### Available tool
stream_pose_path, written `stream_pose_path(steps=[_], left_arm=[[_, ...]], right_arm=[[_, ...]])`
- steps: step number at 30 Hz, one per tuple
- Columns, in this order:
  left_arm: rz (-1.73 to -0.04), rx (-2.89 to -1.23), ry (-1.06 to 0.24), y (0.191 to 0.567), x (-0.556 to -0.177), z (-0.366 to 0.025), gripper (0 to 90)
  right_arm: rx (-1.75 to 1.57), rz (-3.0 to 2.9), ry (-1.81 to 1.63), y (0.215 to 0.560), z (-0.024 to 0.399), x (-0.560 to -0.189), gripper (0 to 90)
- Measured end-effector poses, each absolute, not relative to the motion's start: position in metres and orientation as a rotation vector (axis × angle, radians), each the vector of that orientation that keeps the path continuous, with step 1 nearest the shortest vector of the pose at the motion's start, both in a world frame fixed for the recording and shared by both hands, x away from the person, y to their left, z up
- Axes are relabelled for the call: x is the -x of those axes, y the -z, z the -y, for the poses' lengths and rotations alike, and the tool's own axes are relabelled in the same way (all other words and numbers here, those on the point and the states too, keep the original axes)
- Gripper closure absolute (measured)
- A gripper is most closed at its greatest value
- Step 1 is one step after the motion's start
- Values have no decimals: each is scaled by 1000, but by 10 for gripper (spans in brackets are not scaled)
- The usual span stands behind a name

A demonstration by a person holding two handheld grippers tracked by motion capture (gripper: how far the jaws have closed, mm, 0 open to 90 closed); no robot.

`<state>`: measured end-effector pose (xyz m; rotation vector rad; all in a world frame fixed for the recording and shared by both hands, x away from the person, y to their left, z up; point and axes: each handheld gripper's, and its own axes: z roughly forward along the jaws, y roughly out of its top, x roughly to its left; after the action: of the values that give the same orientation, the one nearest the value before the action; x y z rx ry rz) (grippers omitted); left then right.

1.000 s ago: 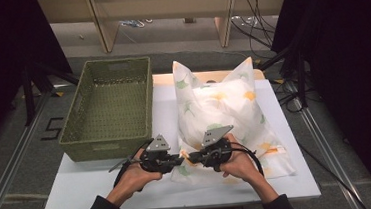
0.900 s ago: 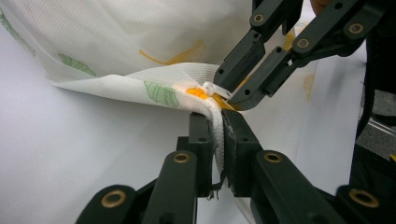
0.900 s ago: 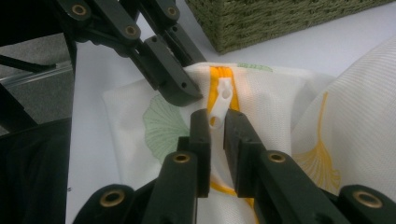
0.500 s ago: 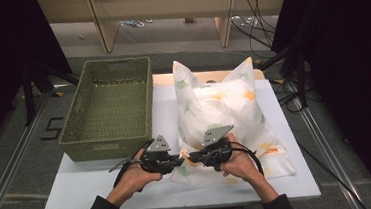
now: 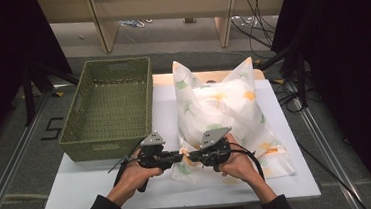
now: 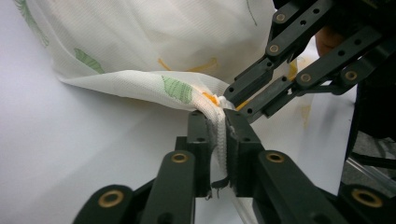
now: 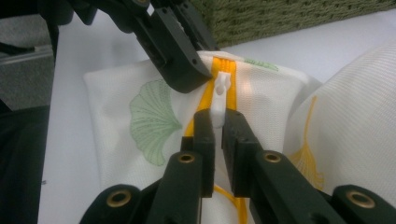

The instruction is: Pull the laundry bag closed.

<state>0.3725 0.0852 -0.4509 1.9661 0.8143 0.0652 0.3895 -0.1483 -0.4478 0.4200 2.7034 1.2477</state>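
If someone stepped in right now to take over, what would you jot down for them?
Left tool: shut on the pillow cover's fabric edge beside the zipper.
Right tool: shut on the white zipper pull on the orange zipper.
The pillow cover lies on the white table, right of the green basket.
Done: both grips set.
Left: probably slide the pull along the zipper.

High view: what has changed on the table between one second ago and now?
Nothing visibly changed. The left hand-held gripper still pinches the edge of the white leaf-printed pillow cover, the right hand-held gripper still holds its white zipper pull, and the green woven basket stays beside it.
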Motion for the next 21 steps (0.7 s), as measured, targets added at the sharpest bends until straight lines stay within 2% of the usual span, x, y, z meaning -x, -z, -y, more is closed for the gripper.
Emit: stream_pose_path(steps=[3,16,21], left_arm=[[-794,-1979,-72,450,-372,-84,829],[-755,-2005,-111,449,-369,-82,832],[-745,-2012,-121,449,-368,-82,834]], right_arm=[[-443,-2710,-1285,447,149,-390,813],[-510,-2742,-1329,447,153,-391,844],[-480,-2734,-1328,447,153,-392,885]])
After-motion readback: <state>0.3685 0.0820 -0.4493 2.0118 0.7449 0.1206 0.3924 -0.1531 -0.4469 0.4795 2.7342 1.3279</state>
